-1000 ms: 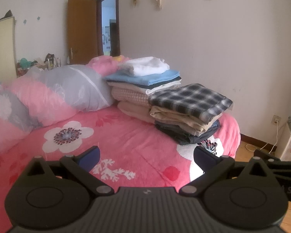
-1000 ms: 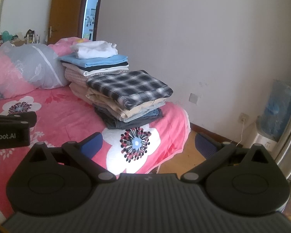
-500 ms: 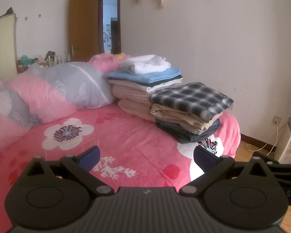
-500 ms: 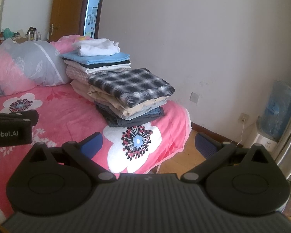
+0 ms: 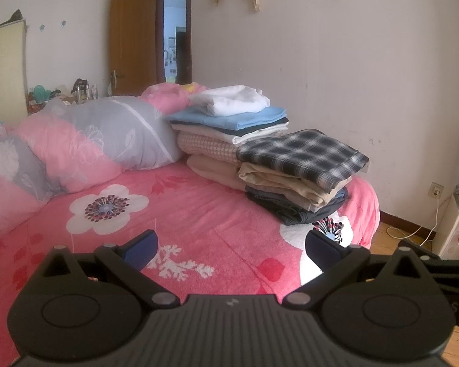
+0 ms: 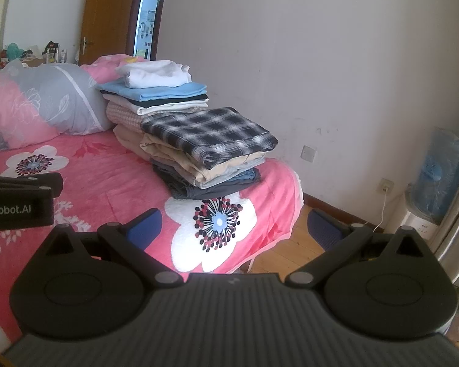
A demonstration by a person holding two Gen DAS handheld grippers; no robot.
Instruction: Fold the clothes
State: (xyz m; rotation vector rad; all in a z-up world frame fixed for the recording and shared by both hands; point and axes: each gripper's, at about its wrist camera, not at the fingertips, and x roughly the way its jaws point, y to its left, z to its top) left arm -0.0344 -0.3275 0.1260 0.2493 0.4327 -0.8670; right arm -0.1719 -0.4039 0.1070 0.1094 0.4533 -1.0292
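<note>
Between my left gripper's blue pads, spread wide and holding nothing, I see only the pink floral bedspread. My right gripper (its jaws equally wide apart and empty) hangs over the bed's corner, the left one's body poking in at its left. Farther ahead sit two stacks of folded clothes: the nearer topped by a black-and-white plaid shirt, the taller behind it topped by a white garment. Pillows lie left of them.
</note>
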